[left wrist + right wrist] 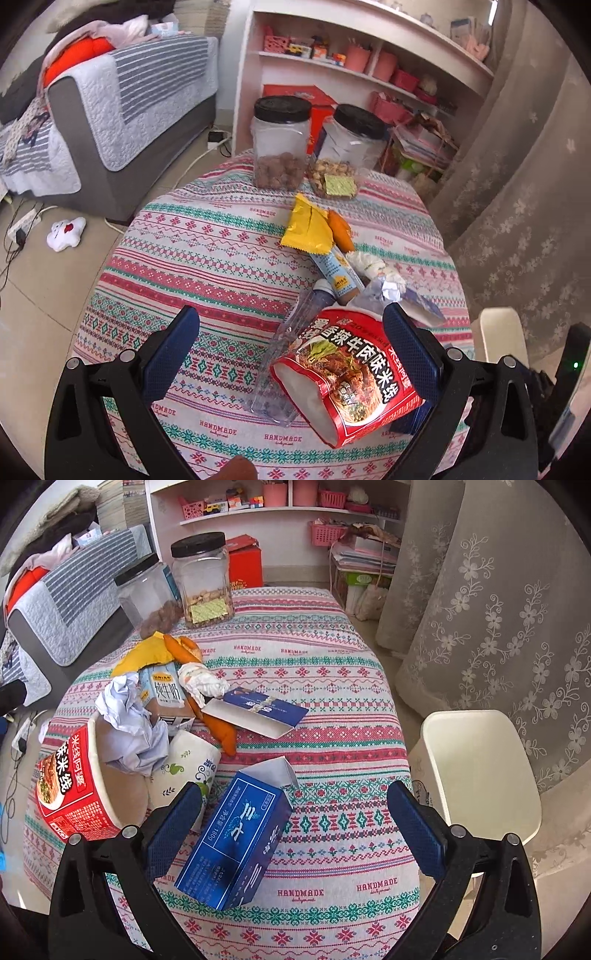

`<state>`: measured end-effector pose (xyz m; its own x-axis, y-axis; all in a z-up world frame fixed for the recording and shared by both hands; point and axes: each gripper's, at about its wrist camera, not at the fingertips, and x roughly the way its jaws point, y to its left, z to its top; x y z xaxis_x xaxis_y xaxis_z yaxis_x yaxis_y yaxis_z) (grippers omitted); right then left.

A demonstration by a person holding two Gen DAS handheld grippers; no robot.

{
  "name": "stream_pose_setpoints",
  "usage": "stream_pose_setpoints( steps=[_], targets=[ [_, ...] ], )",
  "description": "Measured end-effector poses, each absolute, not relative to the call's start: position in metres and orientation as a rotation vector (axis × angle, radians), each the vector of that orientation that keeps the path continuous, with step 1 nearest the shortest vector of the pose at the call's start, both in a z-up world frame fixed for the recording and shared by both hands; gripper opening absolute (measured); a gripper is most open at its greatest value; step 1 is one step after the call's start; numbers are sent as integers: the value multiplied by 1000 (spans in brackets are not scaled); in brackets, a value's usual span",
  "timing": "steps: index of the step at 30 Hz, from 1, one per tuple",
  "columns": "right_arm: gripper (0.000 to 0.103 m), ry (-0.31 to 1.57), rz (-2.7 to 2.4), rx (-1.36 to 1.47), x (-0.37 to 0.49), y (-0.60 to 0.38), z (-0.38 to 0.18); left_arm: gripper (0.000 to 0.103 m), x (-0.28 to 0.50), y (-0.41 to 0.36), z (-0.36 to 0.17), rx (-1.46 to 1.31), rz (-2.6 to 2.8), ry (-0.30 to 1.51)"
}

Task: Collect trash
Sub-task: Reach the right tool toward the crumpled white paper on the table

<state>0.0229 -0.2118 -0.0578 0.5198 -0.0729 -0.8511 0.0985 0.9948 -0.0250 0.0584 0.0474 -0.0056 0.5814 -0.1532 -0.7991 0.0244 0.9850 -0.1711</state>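
Observation:
Trash lies on a patterned tablecloth (207,258). A red noodle cup (347,380) lies on its side between the fingers of my open left gripper (291,332), with a clear plastic bottle (284,354) beside it. Beyond are a milk carton (338,275), a yellow wrapper (306,227) and crumpled tissue (373,266). My open right gripper (295,808) stands over a blue box (236,845). The noodle cup (70,794), crumpled paper (129,720), a paper cup (184,768) and a flat blue card box (258,710) lie to its left and ahead.
A white bin (476,768) stands on the floor off the table's right edge, next to lace curtains (498,609). Two black-lidded jars (282,144) stand at the table's far edge. A sofa (110,110) is on the left and shelves (351,62) are behind.

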Motion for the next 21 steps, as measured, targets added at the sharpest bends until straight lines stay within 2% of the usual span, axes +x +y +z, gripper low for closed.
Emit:
stream_pose_setpoints(
  steps=[6, 13, 21],
  targets=[
    [96, 1051, -104, 106, 27, -230, -57, 96, 74, 24, -20, 18, -222, 1154],
    [96, 1044, -129, 298, 29, -266, -50, 96, 84, 28, -36, -240, -107, 1312],
    [96, 1011, -111, 336, 27, -277, -38, 96, 85, 0, -44, -276, 51, 1346]
  ],
)
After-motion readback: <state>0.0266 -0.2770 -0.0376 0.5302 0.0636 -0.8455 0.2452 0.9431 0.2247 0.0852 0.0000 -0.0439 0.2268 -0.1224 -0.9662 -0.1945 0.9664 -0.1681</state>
